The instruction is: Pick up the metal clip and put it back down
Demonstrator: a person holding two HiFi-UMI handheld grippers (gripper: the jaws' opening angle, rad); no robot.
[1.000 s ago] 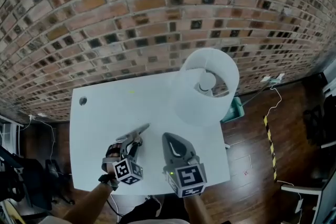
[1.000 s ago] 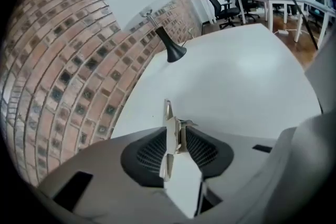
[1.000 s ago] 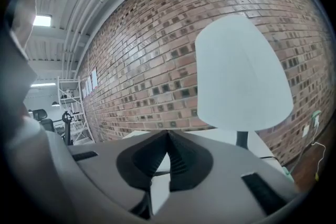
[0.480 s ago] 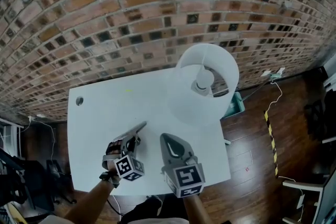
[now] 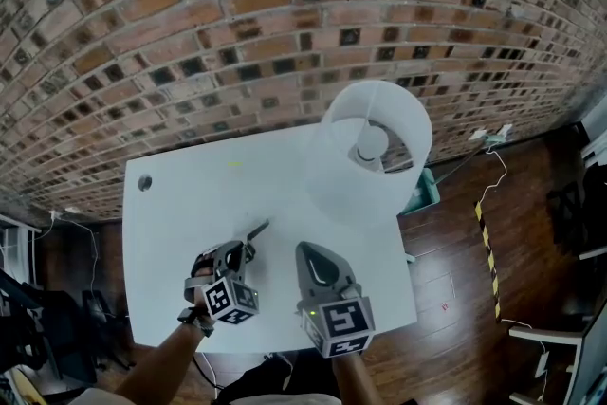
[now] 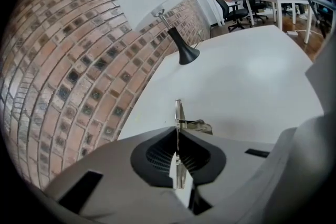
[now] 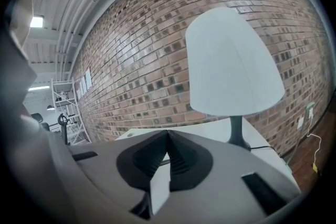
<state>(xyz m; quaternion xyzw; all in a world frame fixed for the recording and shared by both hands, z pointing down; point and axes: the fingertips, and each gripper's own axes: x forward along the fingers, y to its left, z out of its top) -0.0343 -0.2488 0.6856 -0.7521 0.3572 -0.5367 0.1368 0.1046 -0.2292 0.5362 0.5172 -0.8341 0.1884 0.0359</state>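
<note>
The metal clip (image 6: pixel 178 110) stands on its thin edge between the jaws of my left gripper (image 5: pixel 245 245). They have just closed on it. Its long end points forward, low over the bench (image 5: pixel 190 194). My right gripper (image 5: pixel 313 256) waits beside, jaws together and empty.

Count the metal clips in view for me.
1. The metal clip stands between the jaws of the left gripper, which have just been closing onto it, over the white table. The lamp shade hides some tabletop, so another could be there.
</note>
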